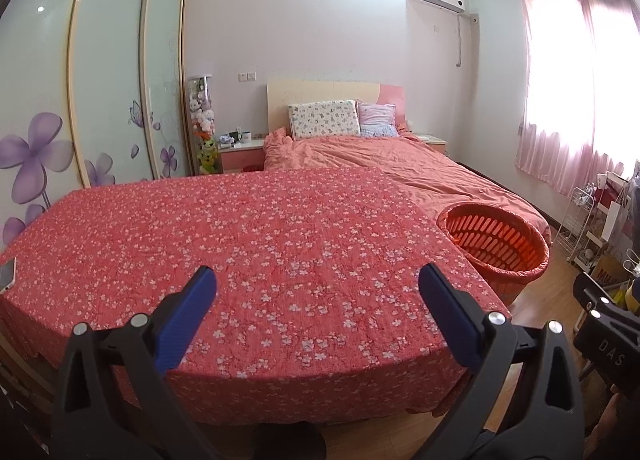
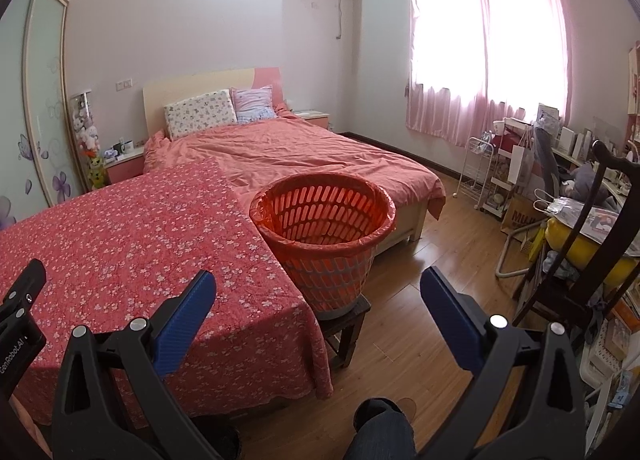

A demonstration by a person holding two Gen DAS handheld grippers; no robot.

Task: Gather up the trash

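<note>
Both the left gripper (image 1: pixel 318 284) and right gripper (image 2: pixel 318 288) hold their fingers apart, empty. The orange slotted plastic basket (image 2: pixel 324 236) perches on a small dark wooden stool (image 2: pixel 344 324) just beyond the right fingers; a knock could topple it. No trash shows on the red floral-clothed counter (image 1: pixel 240 244).

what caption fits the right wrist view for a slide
Open right claw faces an orange basket on a stool beside the floral-covered table.
</note>
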